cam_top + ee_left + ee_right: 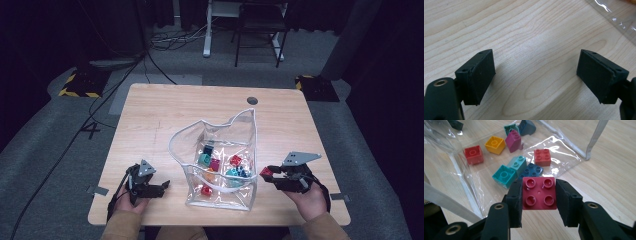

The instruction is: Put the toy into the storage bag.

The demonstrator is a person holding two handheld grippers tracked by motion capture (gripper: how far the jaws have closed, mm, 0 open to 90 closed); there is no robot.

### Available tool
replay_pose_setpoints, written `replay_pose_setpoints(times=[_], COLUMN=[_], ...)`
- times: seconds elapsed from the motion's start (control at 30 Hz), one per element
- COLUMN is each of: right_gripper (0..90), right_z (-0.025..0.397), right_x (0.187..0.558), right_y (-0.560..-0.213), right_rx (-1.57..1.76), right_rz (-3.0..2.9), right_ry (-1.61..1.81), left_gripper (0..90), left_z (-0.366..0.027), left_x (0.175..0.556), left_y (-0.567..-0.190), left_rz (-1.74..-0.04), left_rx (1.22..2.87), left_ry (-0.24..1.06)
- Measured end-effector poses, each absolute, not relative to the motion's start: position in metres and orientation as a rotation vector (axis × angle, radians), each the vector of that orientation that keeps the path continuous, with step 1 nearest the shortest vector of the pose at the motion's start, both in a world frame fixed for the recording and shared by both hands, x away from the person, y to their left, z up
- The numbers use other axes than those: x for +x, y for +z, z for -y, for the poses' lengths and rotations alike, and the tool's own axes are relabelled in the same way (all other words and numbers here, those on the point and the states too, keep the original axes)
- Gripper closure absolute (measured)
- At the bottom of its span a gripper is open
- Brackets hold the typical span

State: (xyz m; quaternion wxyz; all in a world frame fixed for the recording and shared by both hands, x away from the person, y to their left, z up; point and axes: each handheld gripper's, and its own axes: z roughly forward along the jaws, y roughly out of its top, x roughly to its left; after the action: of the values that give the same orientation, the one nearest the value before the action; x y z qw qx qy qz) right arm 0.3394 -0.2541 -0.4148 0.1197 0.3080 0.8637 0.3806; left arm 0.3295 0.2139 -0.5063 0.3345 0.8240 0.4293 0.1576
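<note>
Right gripper (539, 195) – clamped on red four-stud brick (539, 193) beside clear bag (245, 130) | left gripper (536, 72) – jaws apart over bare wooden table (524, 30)

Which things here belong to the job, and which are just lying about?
Job: dark red four-stud plastic brick clamped in the right gripper; clear plastic bag holding coloured bricks; open left gripper.
Lying about: black chair; floor cables; yellow-black striped blocks.

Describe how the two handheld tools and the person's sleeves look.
Both tools, the left tool and right tool, are black with flat rectangular padded jaws and brass-coloured rivets. Each carries a grey three-cornered plate on top and trails a black cable. The sleeves are tan.
</note>
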Motion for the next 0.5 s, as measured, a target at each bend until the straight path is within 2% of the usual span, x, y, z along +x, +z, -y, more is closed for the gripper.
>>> replay_pose_setpoints(times=[0.5], right_gripper=[58.8], right_z=[0.265], right_x=[0.337], right_y=[-0.383], right_rx=[0.89], right_rz=[-2.448], right_ry=[1.215], left_gripper=[15.4], left_z=[-0.214], left_x=[0.33], left_y=[-0.506], left_rz=[-1.12], left_rx=[2.15], left_ry=[0.411])
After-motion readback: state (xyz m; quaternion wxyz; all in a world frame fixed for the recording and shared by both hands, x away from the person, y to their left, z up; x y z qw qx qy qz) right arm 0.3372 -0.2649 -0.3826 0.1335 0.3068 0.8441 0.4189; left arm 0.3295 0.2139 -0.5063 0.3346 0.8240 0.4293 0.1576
